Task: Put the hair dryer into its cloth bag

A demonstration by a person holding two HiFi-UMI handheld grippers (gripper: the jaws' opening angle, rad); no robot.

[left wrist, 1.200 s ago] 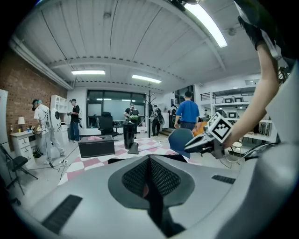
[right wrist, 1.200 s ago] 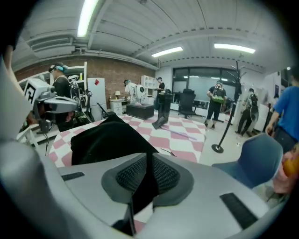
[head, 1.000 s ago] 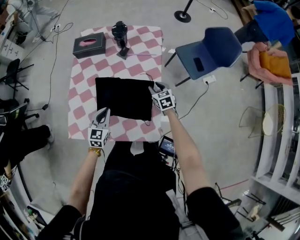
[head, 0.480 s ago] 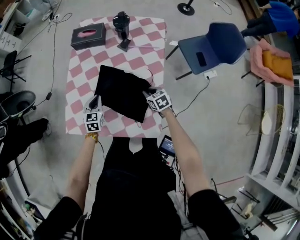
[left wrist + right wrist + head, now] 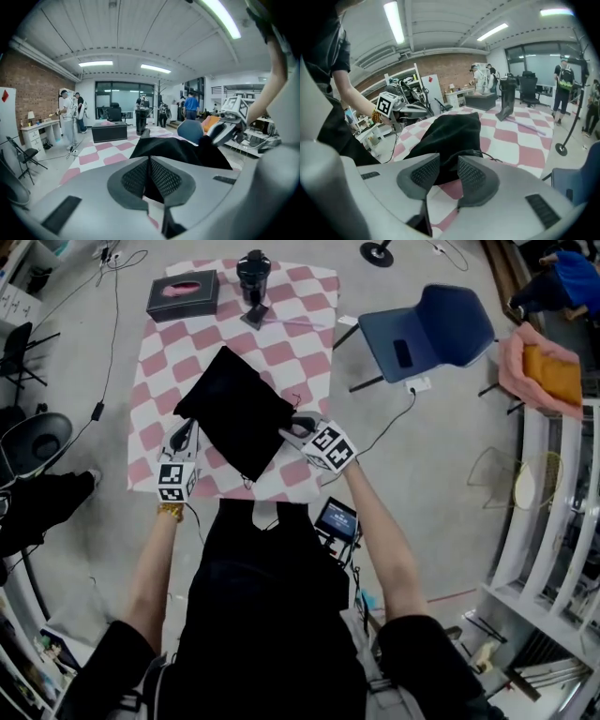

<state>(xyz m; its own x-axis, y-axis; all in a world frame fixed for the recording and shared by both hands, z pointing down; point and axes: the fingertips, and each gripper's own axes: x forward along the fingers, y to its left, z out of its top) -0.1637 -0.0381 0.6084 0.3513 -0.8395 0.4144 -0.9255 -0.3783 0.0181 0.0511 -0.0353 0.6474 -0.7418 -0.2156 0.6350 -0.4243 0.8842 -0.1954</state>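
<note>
1. Head view: Hair dryer [image 5: 253, 276] stands upright at the far end of the checkered table [image 5: 305, 343]. It is beside a dark tissue box [image 5: 183, 294] and well apart from the black cloth bag [image 5: 234, 413], which is mid-table. Left gripper [image 5: 186, 433] is at the bag's left corner and right gripper [image 5: 294, 427] at its right edge. Vs. 1 s ago, the bag lay square to the table. Now it's skewed like a diamond, w/ one corner pointing at the person, and both grippers have swung round with it.

2. Left gripper view: jaws are fully together, w/ black cloth pinched between the pads. The rest of the bag stretches away toward the other gripper.

3. Right gripper view: jaws are part-open and have just been opening. The bag's hem sits in the gap, w/ its drawstring [image 5: 492, 159] trailing out beside it. The pads don't appear to press the cloth, so there's no real hold here.

4. Step in hand, probably: finding and spreading the bag's mouth. To do it well, keep the left pinch firm as the anchor. Have the right jaws re-bite one layer of hem only, near the cord, not both layers. Then draw the two grips apart so the mouth gapes before going for the dryer.
</note>
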